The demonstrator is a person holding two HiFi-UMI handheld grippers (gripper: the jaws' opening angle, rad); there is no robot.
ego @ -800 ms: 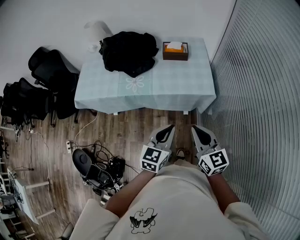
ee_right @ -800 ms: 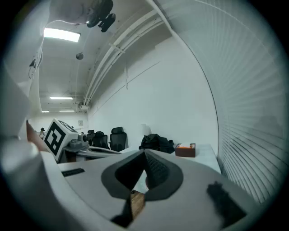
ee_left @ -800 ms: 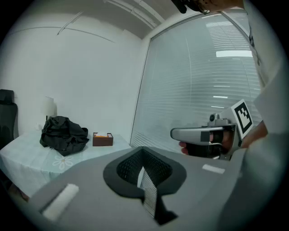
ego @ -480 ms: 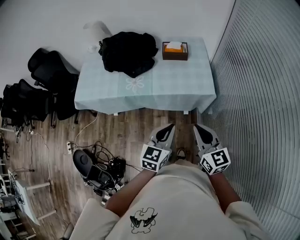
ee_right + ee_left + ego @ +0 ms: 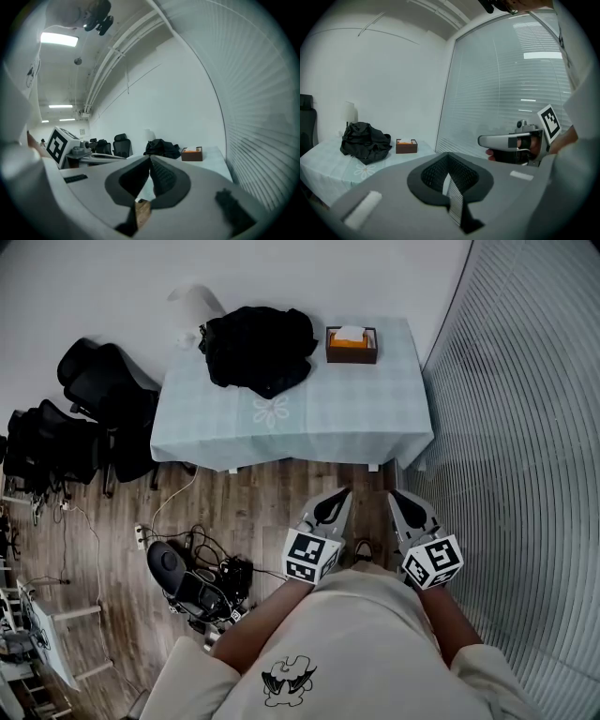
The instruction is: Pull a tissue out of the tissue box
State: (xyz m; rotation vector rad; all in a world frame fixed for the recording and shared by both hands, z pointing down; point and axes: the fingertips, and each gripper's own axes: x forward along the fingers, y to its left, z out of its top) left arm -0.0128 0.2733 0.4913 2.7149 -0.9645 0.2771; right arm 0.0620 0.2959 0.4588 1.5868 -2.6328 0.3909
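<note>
In the head view, the brown wooden tissue box [image 5: 352, 344] sits at the far edge of the pale-blue clothed desk [image 5: 361, 423]. It is well apart from our left gripper [image 5: 331, 506] and right gripper [image 5: 401, 506], which have barely shifted. The left gripper view shows the jaws closed and empty, and the right gripper view shows the same. We judge the approach still lies ahead.

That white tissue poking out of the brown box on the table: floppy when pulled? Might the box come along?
The tissue shows as a soft white puff, so it is probably limp and very light. The tissue box is small and stands free on the tablecloth, so it may slide or lift unless steadied.
</note>
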